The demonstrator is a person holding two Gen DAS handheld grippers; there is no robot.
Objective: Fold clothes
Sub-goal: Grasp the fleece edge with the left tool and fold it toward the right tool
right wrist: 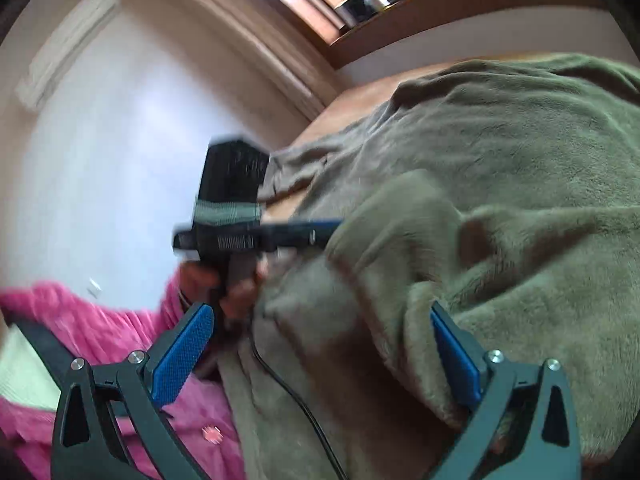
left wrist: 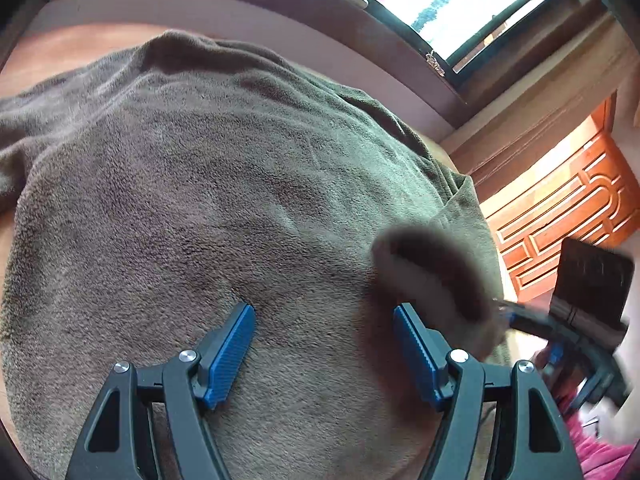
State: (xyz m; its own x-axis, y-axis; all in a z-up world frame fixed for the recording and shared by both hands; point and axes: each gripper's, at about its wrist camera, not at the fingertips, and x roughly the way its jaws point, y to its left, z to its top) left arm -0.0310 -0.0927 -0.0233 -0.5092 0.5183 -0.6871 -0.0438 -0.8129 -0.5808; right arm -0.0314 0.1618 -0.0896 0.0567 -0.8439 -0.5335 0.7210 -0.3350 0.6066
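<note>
A: Window light falls across a brown surface; on it lies the olive-brown fleece garment (left wrist: 224, 184), spread wide. Left hand-held gripper (left wrist: 324, 354) hovers over it, released, nothing between its pads.

B: Right hand-held gripper (right wrist: 324, 356) too, spread wide at a raised fold (right wrist: 400, 232). Likely mid-fold; next, pinch that edge.

Matt, fuzzy fleece garment (left wrist: 224, 184); ribbed blue plastic fingers (left wrist: 230, 356); glossy carved wooden door (left wrist: 560, 216).
</note>
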